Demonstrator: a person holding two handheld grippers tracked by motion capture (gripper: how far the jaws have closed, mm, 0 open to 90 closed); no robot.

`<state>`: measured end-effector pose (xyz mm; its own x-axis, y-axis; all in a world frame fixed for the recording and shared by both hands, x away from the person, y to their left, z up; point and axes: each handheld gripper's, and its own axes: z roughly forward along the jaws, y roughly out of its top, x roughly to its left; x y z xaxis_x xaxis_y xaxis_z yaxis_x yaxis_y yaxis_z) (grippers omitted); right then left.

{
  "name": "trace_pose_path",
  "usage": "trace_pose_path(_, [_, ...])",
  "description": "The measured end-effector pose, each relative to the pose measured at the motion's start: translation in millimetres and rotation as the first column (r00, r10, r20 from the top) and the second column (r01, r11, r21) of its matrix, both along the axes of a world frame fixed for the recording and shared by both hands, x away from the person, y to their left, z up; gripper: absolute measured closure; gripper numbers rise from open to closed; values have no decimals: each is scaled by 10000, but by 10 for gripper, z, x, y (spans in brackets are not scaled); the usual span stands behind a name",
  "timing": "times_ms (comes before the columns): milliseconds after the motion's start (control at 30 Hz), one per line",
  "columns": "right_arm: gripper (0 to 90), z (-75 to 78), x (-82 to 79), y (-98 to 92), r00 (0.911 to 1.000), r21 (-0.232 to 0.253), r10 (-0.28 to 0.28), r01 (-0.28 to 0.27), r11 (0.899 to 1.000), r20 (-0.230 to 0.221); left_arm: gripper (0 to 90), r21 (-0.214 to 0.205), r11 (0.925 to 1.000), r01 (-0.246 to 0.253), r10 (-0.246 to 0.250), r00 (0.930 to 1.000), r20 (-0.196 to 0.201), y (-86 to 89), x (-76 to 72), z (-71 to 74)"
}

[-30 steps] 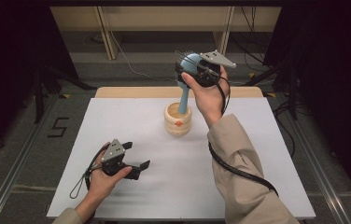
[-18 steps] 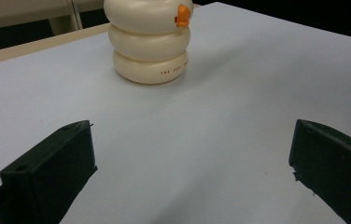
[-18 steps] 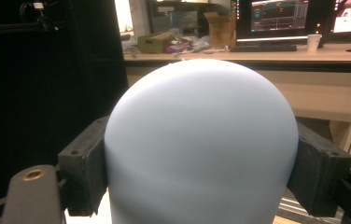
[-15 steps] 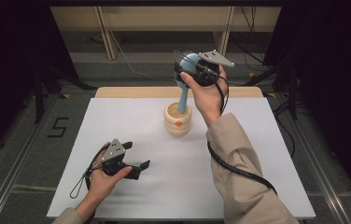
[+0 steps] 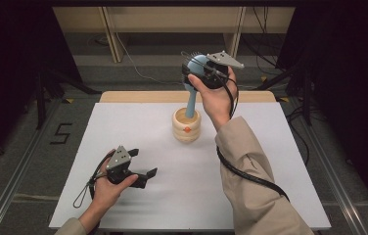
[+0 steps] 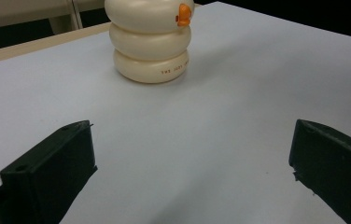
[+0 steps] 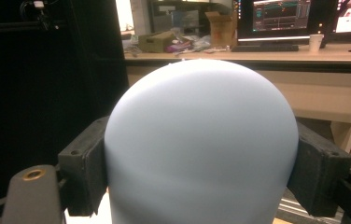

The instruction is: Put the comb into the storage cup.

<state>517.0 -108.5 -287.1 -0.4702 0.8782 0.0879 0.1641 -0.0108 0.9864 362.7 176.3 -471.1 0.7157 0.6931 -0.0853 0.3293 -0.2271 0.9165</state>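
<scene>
The right gripper is clamped on the head of the blue hairbrush, whose handle reaches down into the cream ringed holder below it; releasing remains. The left gripper rests open, holder ahead

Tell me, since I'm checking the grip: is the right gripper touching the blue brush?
Touching. The right gripper view shows the right gripper pressing both sides of the blue brush.

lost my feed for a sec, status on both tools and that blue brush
Right tool shut on blue brush head, handle end down in cream holder. Left tool open, low over table, nothing between jaws. Nothing in the way.
</scene>
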Motion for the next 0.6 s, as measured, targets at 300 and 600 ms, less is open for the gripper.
trace_pose_path(300, [202, -28, 31, -5, 9999, -30, -55, 54, 10000, -96, 0, 12, 10000, 22, -22, 10000, -2, -1, -2, 5])
trace_pose_path(600, [202, -43, 55, -10, 9999, -71, -63, 62, 10000, -145, 0, -10, 10000, 6, -6, 10000, 4, -2, -1, 5])
